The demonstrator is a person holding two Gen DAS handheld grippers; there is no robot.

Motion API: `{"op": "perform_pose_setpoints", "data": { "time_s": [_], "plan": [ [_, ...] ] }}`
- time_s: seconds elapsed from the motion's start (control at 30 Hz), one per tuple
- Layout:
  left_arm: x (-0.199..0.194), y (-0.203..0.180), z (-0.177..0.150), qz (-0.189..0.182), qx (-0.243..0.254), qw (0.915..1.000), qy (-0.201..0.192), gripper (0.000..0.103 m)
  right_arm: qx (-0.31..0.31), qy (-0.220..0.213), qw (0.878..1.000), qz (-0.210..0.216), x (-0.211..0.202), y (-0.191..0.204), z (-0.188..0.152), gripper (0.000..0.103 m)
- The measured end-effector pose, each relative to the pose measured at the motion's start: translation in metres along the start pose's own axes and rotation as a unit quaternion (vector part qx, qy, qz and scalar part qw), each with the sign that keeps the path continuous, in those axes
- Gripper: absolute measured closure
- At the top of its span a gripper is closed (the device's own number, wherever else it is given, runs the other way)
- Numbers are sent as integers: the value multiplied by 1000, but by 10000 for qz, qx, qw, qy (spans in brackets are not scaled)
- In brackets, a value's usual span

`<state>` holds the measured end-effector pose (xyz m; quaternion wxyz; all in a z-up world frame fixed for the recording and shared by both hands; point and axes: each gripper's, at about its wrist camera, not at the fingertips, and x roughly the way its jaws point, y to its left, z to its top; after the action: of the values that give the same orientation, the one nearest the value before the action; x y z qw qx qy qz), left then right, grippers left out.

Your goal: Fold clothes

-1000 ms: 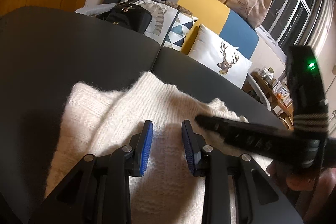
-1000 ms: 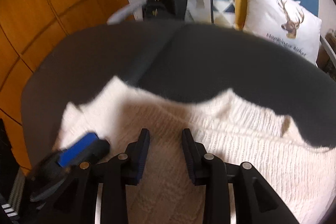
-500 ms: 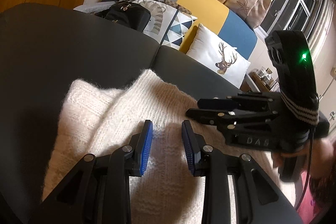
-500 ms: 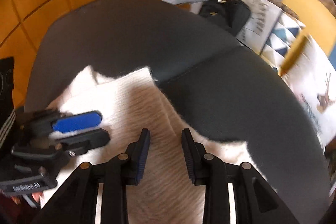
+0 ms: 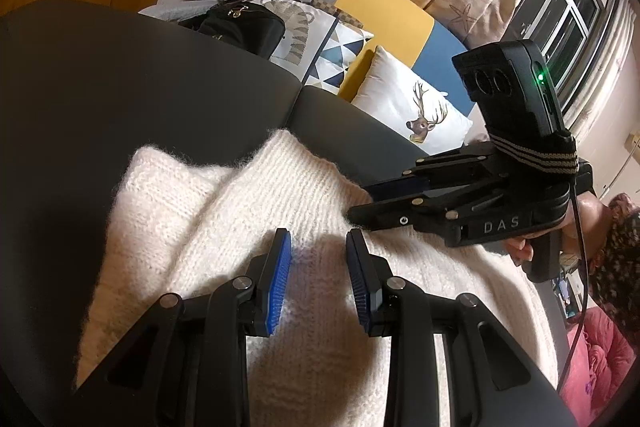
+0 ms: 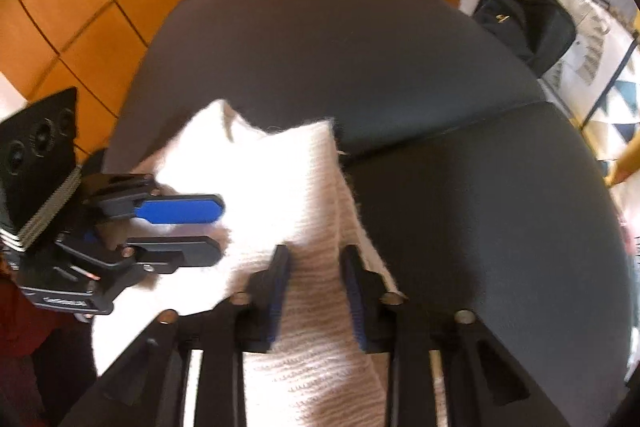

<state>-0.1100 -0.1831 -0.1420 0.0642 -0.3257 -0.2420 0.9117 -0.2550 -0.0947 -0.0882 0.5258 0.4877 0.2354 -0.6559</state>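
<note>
Clearly the folding is only begun: the white knitted sweater lies partly doubled on the dark sofa seat. The left tongs stand open above it. The right tongs have just been closing around its edge, which lies between them.

White knit sweater on dark cushion, both grippers over it

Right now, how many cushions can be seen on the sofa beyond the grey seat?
2. A geometric-patterned cushion leans behind the black bag; a white deer-print cushion sits to its right. The bag may hide more.
</note>
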Motion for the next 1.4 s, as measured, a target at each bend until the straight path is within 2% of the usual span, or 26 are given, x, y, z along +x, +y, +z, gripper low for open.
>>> {"op": "perform_pose_setpoints", "data": {
  "time_s": [0.07,0.13,0.17,0.23,0.3,0.37,0.47,0.63,0.7,0.73,0.77,0.83,0.87,0.9,0.97,1.07,1.23,1.33,1.4],
  "plan": [
    [0,0,0,-14,-7,10000,-1,72,-149,-96,9998,6,-1,4,-4,96],
    [1,0,-1,-21,-12,10000,0,72,-265,-192,9993,-175,-2,11,-7,97],
    [1,0,-1,-20,-12,10000,0,72,-279,-259,9986,-364,-3,15,-9,98],
    [1,0,0,-7,-4,10000,1,72,-246,-356,9939,-1014,-4,23,-12,98],
    [1,-1,0,14,12,10000,-2,72,-636,-452,9776,-1957,-2,43,-17,99],
    [1,-2,0,49,32,10000,4,72,-1096,-392,9538,-2770,8,64,-22,101],
    [0,-3,0,79,38,10000,9,72,-1403,-461,9360,-3197,18,82,-29,101],
    [-4,-15,5,315,181,9993,69,71,-1021,-779,9229,-3629,10,63,-29,103],
    [-10,-24,8,304,250,9992,30,69,-598,-919,9319,-3457,2,49,-28,103],
    [-13,-29,10,273,292,9992,-3,64,-378,-1024,9393,-3252,-5,41,-29,103],
    [-15,-32,12,228,342,9991,-38,59,-126,-1095,9489,-2956,-15,35,-30,103],
    [-15,-36,13,208,417,9989,-68,55,315,-1252,9716,-1983,-23,21,-30,99],
    [-14,-38,14,210,449,9987,-76,55,420,-1306,9773,-1613,-30,19,-34,87],
    [-11,-39,13,218,457,9987,-47,55,524,-1358,9815,-1240,-37,16,-39,79],
    [-3,-39,11,188,336,9992,117,55,577,-1354,9868,-675,-48,13,-46,80],
    [0,-42,6,193,415,9989,124,55,458,-963,9922,-639,-44,10,-49,80],
    [1,-46,-1,201,578,9981,68,55,272,-403,9986,-226,-27,-7,-45,80],
    [3,-42,-2,152,494,9986,93,55,415,-360,9985,46,-23,-23,-45,80],
    [4,-41,-1,123,445,9989,93,55,518,-354,9980,6,-23,-25,-43,80]
  ]
}}
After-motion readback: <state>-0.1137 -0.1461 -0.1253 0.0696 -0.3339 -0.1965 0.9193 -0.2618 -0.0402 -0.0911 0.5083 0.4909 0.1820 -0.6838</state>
